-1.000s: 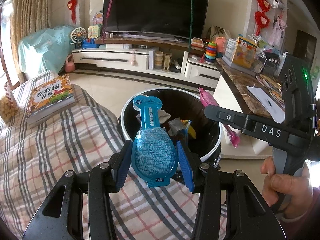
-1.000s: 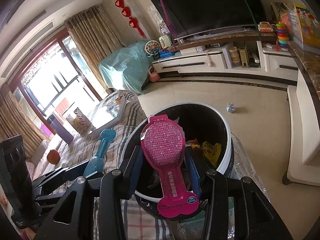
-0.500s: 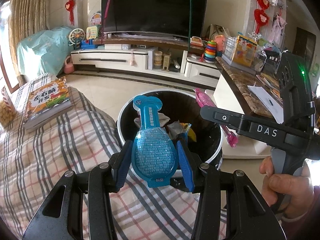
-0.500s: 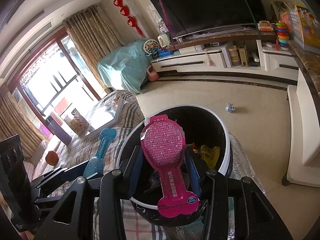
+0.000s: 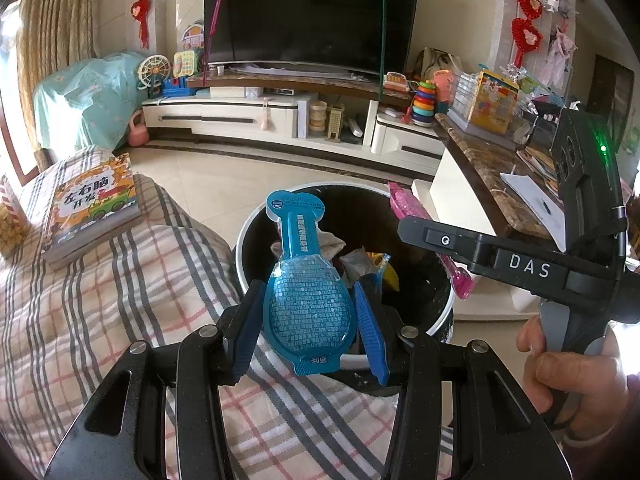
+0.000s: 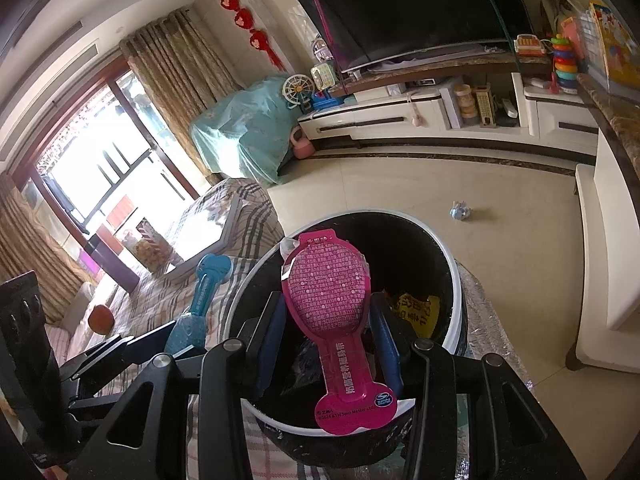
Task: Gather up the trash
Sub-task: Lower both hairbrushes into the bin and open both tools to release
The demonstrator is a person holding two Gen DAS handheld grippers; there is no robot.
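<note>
A blue bone-shaped blister pack [image 5: 306, 284] stands upright between the pads of my left gripper [image 5: 308, 300], which is shut on its round end. It hangs at the near rim of a black trash bin [image 5: 243, 236] with a white rim. My right gripper [image 6: 326, 314] is shut on a pink pack of the same shape [image 6: 326, 284], held over the bin [image 6: 456, 280]. Wrappers lie inside the bin. In the left wrist view the right gripper [image 5: 416, 232] reaches in from the right with the pink pack [image 5: 404, 206]. In the right wrist view the blue pack [image 6: 202, 296] shows at the left.
A plaid cloth [image 5: 100, 300] covers the table beside the bin, with a book [image 5: 94, 204] on it. A marble-topped counter [image 5: 480, 164] stands at the right. A crumpled wrapper [image 6: 460, 212] lies on the tiled floor. A TV stand lines the far wall.
Both views have drifted only slightly relative to the bin. Each gripper keeps its pack in the same hold.
</note>
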